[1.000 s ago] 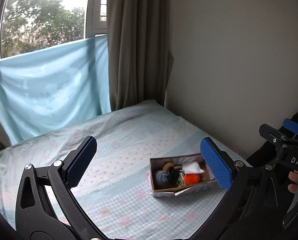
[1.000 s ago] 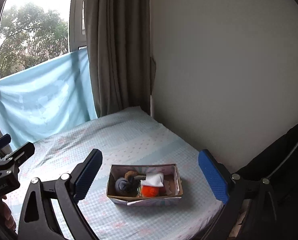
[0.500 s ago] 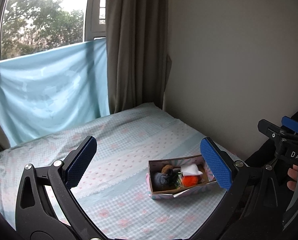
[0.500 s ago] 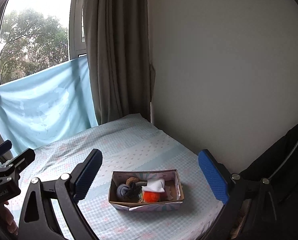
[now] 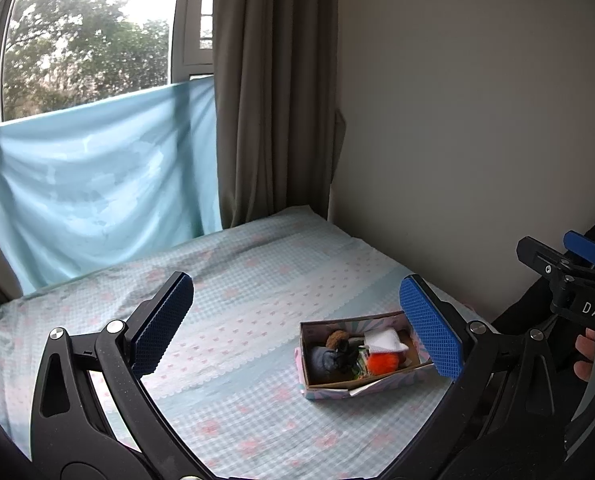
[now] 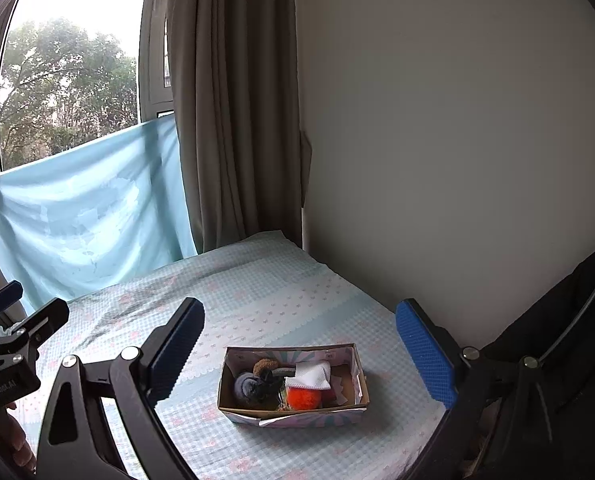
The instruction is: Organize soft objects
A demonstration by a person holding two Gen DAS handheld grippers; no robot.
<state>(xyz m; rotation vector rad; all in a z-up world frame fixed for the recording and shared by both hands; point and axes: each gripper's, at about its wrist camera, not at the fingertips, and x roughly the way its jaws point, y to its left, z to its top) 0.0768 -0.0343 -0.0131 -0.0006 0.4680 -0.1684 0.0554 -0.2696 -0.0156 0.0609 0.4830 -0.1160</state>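
Observation:
A small cardboard box point(image 5: 325, 390) point(image 6: 293, 416) sits on the bed near its right edge. It holds soft items: an orange fluffy ball point(image 5: 382, 362) point(image 6: 304, 397), a folded white cloth point(image 5: 385, 340) point(image 6: 313, 374), a grey-blue bundle point(image 5: 323, 360) point(image 6: 244, 386) and a brown fluffy piece point(image 5: 337, 337) point(image 6: 264, 365). My left gripper point(image 5: 297, 326) is open and empty, held well above and back from the box. My right gripper point(image 6: 301, 354) is open and empty, also held back from the box.
The bed point(image 5: 237, 280) has a light blue checked sheet with pink motifs. A blue cloth point(image 5: 97, 172) hangs under the window, with a brown curtain point(image 5: 273, 100) beside it. A plain wall point(image 6: 457, 140) runs along the bed's right side. Dark fabric point(image 6: 569, 340) lies at right.
Both grippers have pulled back and up a little, so the box sits lower and smaller in both views. The box and its contents have not moved. Both grippers stay open.

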